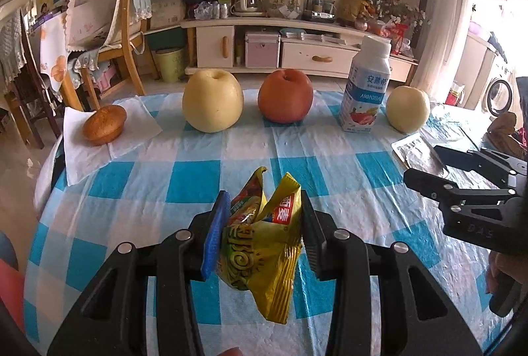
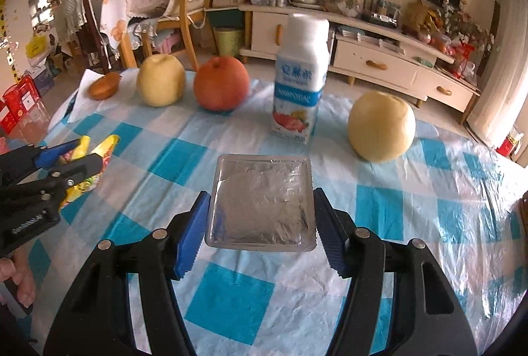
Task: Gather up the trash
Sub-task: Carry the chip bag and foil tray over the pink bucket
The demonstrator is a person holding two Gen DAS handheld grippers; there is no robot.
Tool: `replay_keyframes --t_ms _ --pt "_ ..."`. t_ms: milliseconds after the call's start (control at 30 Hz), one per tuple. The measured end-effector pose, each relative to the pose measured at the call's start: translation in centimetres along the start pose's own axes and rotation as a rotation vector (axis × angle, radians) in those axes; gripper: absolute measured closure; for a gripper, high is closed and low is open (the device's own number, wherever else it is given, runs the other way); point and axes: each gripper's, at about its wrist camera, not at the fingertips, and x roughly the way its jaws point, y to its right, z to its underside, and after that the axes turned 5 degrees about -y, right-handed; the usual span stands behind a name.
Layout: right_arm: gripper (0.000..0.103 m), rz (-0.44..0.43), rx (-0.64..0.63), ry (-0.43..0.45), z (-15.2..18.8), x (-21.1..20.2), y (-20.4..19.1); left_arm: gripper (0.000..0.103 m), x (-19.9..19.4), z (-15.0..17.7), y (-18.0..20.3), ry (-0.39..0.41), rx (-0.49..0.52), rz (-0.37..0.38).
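Pinching a crumpled yellow snack wrapper [image 1: 260, 243] between its pads, the left gripper [image 1: 264, 233] hangs above the checked tablecloth [image 2: 429, 200]. The right gripper [image 2: 260, 233] squeezes a flat silver foil pouch [image 2: 260, 204] by its side edges; that thin, slick grip could buckle or slip out under a sudden swing. Yogurt bottle [image 2: 298, 85] and pear [image 2: 381, 126] stand just beyond; nearer cloth lies open.

The left gripper [image 1: 260, 233] clamps a crumpled yellow snack wrapper [image 1: 260, 243] above the checked bench [image 1: 330, 158]. Along the far edge stand a muffin [image 1: 105, 124], yellow apple [image 1: 213, 100], red apple [image 1: 285, 95], yogurt bottle [image 1: 364, 88] and pale fruit [image 1: 408, 105], possibly a pear. The right gripper [image 1: 425, 167] enters from the right.
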Motion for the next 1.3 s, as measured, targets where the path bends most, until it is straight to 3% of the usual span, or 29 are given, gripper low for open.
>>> replay_keyframes --t_ms 833,1133,1300 --pt "0.04 -0.092 -0.114 0.14 -1.3 -6.8 -6.1 0.06 -5.5 -0.5 -3.1 0.103 -0.053 -0.043" --pt "0.04 -0.113 -0.128 0.164 -1.5 -9.1 -8.3 0.06 -8.7 -0.2 -3.9 0.139 -0.073 -0.057" --pt "0.04 -0.136 -0.161 0.187 -2.2 -10.8 -11.0 0.06 -11.6 0.7 -6.5 0.158 -0.103 -0.096"
